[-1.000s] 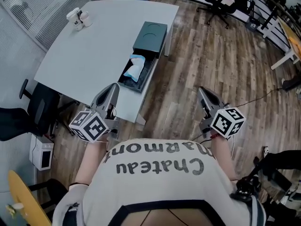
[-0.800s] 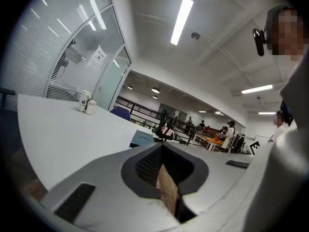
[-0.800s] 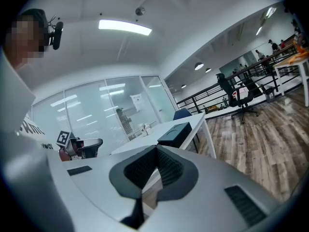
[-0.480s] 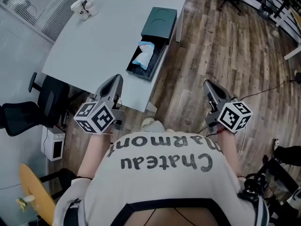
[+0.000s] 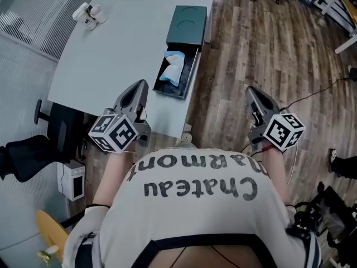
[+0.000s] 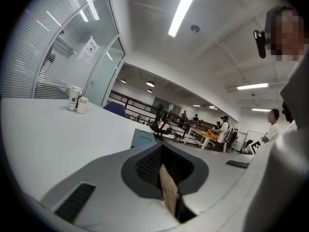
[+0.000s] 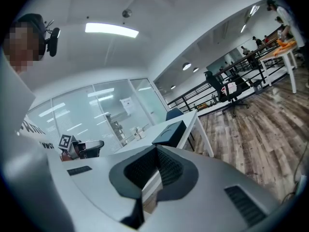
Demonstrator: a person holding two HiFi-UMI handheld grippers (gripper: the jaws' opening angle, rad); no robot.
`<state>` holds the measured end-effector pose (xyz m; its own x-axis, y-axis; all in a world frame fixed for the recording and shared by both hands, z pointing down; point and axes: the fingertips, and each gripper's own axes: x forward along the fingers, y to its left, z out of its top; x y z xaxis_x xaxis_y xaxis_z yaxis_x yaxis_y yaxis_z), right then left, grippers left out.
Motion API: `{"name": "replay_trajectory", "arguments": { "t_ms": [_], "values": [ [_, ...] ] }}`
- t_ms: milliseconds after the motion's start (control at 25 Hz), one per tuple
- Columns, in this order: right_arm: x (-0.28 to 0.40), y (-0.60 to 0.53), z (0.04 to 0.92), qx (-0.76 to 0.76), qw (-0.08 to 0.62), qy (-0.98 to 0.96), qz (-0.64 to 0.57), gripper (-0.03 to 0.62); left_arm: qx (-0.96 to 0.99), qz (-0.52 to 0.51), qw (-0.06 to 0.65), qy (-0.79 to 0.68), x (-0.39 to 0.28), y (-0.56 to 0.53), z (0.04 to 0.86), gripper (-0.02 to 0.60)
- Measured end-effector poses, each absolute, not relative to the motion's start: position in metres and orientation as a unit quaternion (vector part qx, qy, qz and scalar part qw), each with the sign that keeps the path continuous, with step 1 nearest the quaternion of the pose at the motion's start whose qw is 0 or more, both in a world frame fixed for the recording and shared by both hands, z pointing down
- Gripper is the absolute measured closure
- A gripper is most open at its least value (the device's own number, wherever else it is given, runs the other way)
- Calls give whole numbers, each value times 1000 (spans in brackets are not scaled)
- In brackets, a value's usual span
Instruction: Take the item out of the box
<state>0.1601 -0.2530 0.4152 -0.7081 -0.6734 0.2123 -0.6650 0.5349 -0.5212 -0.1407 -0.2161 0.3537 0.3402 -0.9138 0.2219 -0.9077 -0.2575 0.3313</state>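
A dark teal box [image 5: 188,22] lies along the right edge of the white table [image 5: 122,49]. Its near part is open and holds a pale blue and white packet [image 5: 172,68]. My left gripper [image 5: 138,91] hovers over the table's near edge, short of the box, shut with nothing in it. My right gripper [image 5: 254,95] hangs above the wooden floor to the right of the table, also shut and empty. In the left gripper view the box [image 6: 143,139] shows just past the closed left gripper [image 6: 161,151]. In the right gripper view the box [image 7: 170,132] sits beyond the right gripper [image 7: 156,151].
Two small white cups [image 5: 89,13] stand at the table's far left. A black office chair [image 5: 33,149] and a white unit [image 5: 72,180] sit on the floor left of me. A cable [image 5: 312,94] runs across the wooden floor on the right.
The head view has swung a little, so the table and box sit slightly differently in frame. Both grippers stay shut and empty in front of the body.
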Motion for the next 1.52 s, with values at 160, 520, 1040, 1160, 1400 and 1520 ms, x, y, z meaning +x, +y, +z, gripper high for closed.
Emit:
{"name": "replay_trajectory", "arguments": {
  "t_ms": [160, 520, 1040, 1160, 1400, 1520],
  "values": [
    [148, -262, 413, -403, 15, 866, -294, 595, 808, -1, 206, -553, -153, -246, 354, 563],
    [134, -262, 428, -458, 9, 835, -304, 595, 860, 80, 164, -477, -150, -291, 381, 563],
    [130, -232, 452, -544, -39, 778, -313, 595, 908, 153, 161, -355, -126, -329, 434, 563],
    [133, -226, 452, -558, -41, 767, -316, 595, 909, 175, 163, -342, -120, -335, 445, 561],
    [132, -212, 464, -576, -49, 747, -328, 595, 913, 228, 142, -306, -106, -340, 468, 532],
    [136, -207, 465, -586, -49, 738, -330, 595, 915, 261, 124, -283, -99, -338, 478, 523]
  ]
}}
